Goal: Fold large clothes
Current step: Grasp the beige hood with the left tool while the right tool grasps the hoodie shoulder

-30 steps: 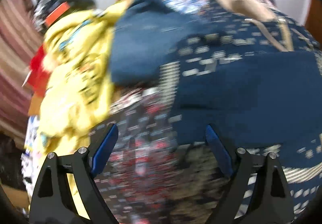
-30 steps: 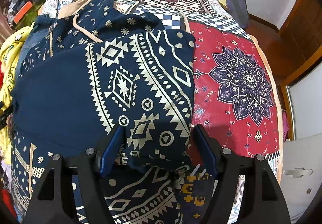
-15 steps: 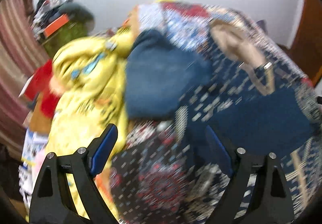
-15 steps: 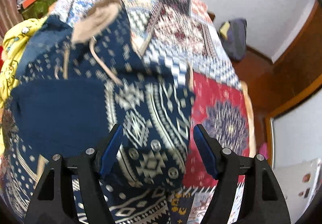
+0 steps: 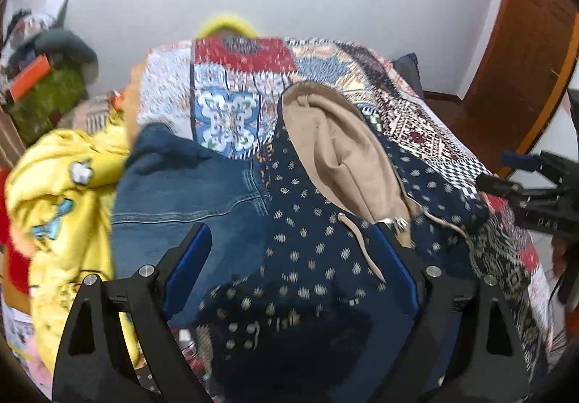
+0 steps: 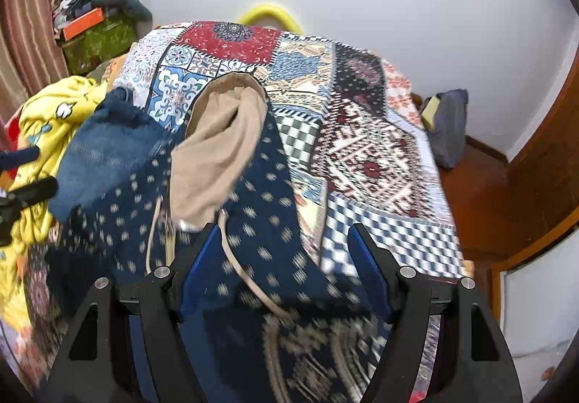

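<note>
A navy patterned hoodie (image 5: 311,258) with a tan-lined hood (image 5: 340,153) lies partly folded on the patchwork bed cover (image 5: 239,77). It also shows in the right wrist view (image 6: 267,222), hood (image 6: 217,149) toward the far end. My left gripper (image 5: 293,269) is open and empty above the hoodie's chest. My right gripper (image 6: 282,265) is open and empty over the hoodie near its drawstring (image 6: 249,280); it also shows in the left wrist view (image 5: 532,193) at the right edge.
Folded blue jeans (image 5: 188,196) and a yellow garment (image 5: 61,193) lie left of the hoodie. A green box with clutter (image 6: 97,37) stands at the far left. A dark bag (image 6: 448,127) and wooden door (image 6: 542,149) are on the right.
Both grippers have lifted and tilted forward from the folded lower part of the hoodie toward its hood end. Both stayed open.
</note>
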Tool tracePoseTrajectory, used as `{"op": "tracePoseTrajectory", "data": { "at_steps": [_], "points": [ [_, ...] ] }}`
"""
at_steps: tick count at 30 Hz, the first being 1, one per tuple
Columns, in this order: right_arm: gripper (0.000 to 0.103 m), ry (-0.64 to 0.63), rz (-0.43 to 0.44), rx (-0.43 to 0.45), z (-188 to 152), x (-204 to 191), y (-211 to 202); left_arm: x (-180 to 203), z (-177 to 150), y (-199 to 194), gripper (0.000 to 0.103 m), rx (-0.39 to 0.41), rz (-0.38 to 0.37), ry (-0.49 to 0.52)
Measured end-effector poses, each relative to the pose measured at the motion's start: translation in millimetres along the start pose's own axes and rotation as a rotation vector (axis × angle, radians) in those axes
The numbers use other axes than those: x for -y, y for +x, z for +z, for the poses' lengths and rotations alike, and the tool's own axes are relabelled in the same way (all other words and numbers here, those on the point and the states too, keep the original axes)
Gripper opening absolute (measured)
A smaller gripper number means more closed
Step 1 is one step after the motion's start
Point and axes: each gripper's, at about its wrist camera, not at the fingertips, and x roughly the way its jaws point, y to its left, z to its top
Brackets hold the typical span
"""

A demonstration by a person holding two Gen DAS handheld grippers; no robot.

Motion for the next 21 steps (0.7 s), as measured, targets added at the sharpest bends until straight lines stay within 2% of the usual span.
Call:
{"op": "tracePoseTrajectory", "data": {
  "at_steps": [3,6,12,17,21],
  "points": [
    [0.069,0.030,0.025,-0.038,9.3,-4.7,29.6,-13.0,5.3,31.0,0.089,-0.054,-0.047,-0.061],
    [0.069,0.055,0.010,-0.089,16.5,-6.8,61.1,-24.1,8.0,65.7,0.089,-0.117,-0.090,-0.113],
    [0.069,0.155,0.054,-0.188,26.0,-1.3,119.0,-35.2,9.4,117.1,0.089,-0.187,-0.138,-0.207],
    [0.069,0.239,0.076,-0.183,36.6,6.3,136.8,-30.9,15.9,141.1,0.089,-0.202,-0.194,-0.269],
    [0.069,0.252,0.078,-0.180,40.3,6.5,142.7,-26.2,20.9,160.5,0.088,-0.223,-0.174,-0.294]
  ]
}}
